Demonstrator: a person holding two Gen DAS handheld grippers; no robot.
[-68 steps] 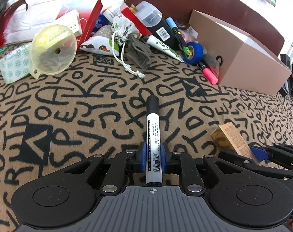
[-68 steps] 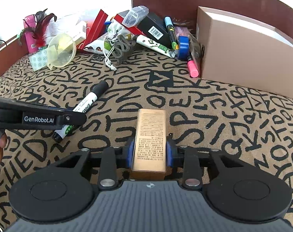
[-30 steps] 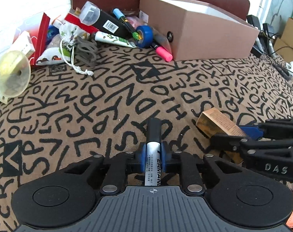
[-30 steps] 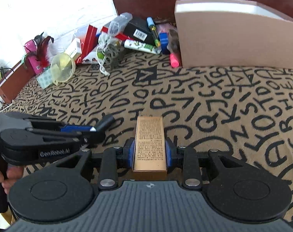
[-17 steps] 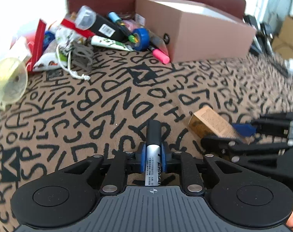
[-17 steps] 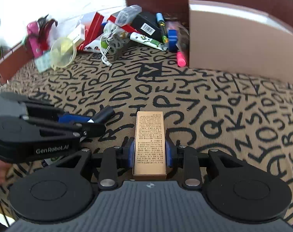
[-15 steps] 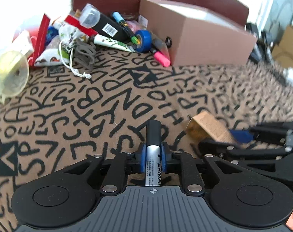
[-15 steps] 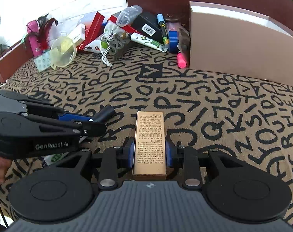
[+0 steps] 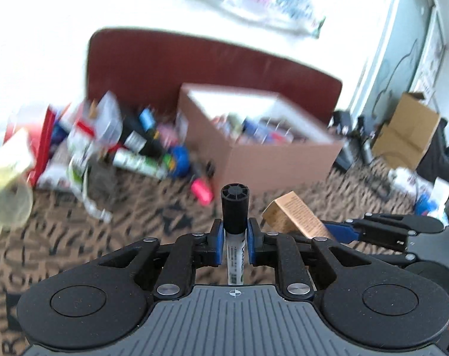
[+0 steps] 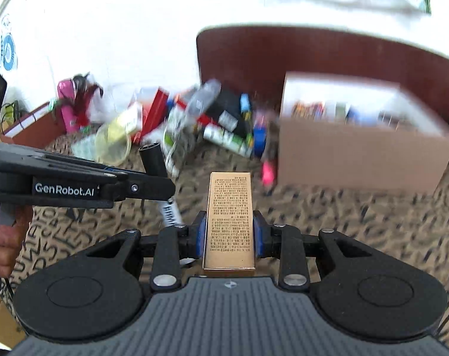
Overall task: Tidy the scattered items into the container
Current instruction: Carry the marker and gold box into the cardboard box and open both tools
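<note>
Both hand-held grippers have lifted clear of the patterned cover: left [image 9: 235, 238] clamps the marker [image 9: 235, 207], right [image 10: 229, 234] the gold carton [image 10: 229, 216], with the cardboard box [image 9: 263, 154] ahead.

Bright daylight, motion-blurred fisheye background.

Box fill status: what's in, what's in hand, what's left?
Done: the box already holds several items. In hand: the left gripper clamps a marker, the right gripper a gold carton. Left: the pile beside the box, including a funnel.
</note>
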